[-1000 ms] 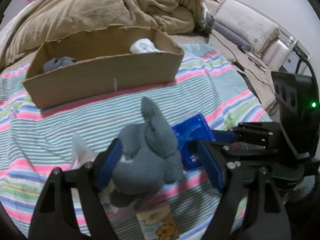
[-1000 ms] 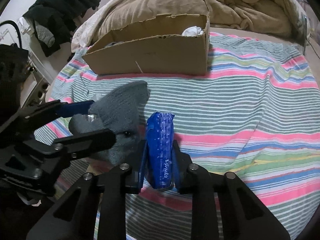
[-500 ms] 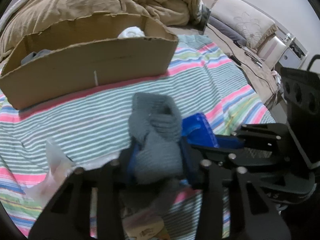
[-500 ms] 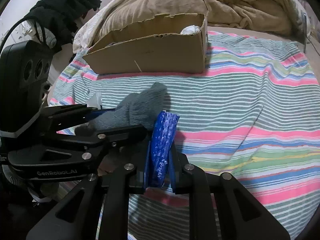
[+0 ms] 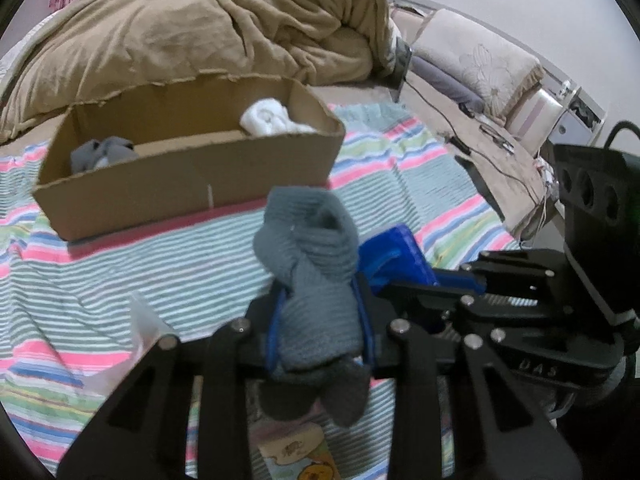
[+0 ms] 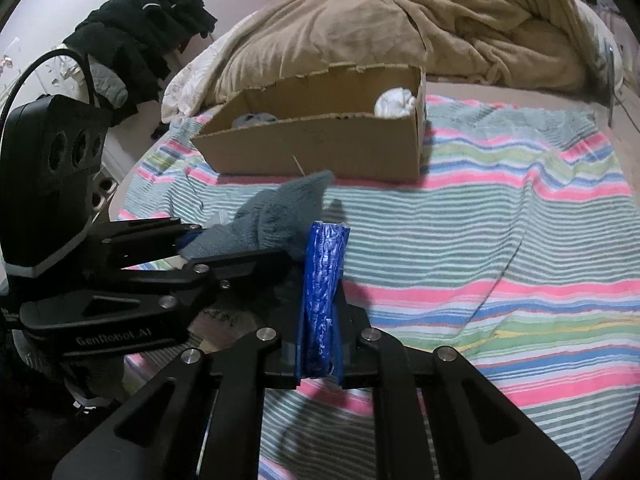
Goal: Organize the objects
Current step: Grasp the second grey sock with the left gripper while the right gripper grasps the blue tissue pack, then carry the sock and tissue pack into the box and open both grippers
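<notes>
One cardboard box. Two sock bundles inside: one grey, one white. One grey sock lifted. One blue packet. Two grippers: left, right. One tan duvet. One striped sheet.
</notes>
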